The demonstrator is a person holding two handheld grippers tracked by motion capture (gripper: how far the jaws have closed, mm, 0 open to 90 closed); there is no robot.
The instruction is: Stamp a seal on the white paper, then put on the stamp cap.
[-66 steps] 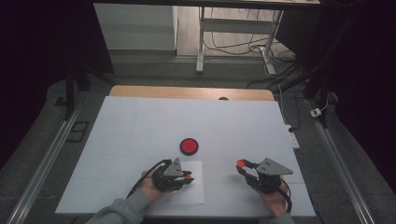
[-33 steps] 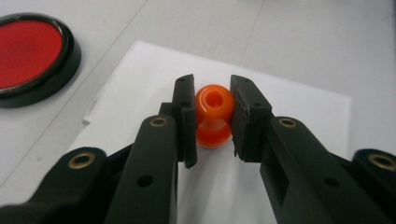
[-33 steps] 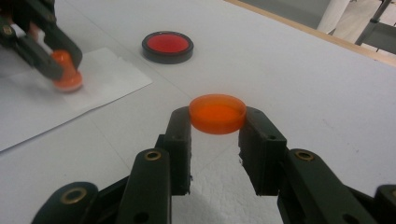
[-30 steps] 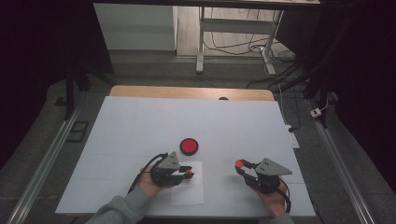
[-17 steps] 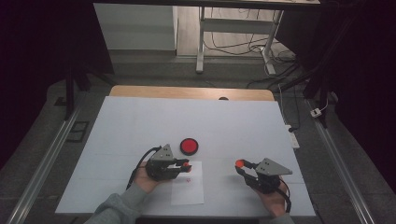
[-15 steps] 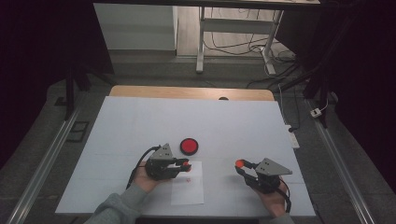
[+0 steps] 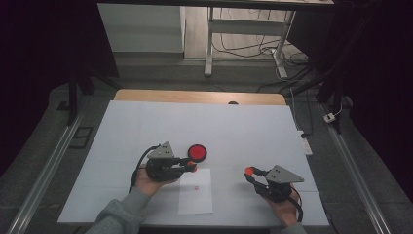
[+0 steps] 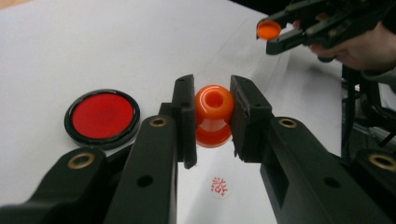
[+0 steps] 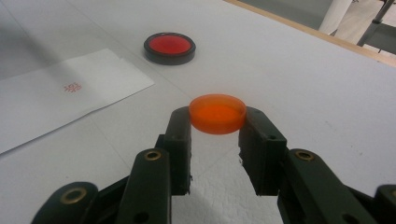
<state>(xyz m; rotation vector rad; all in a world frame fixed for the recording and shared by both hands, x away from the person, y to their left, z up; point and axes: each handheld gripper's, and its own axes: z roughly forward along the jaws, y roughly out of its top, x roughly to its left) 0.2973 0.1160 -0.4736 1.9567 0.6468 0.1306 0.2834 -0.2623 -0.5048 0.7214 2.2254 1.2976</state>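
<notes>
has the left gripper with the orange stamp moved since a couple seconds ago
Yes. The left gripper, shut on the orange stamp, has come off the white paper toward the red ink pad.

The left gripper (image 7: 191, 165) hangs above the table, pointing right, jaws clamped on an orange stamp (image 8: 214, 115). The left hand (image 7: 152, 179) grips it from below, grey sleeve trailing back. The right gripper (image 7: 250, 171) points up-left, jaws pinching an orange cap (image 9: 217, 113), right hand (image 7: 282, 204) behind it.
</notes>
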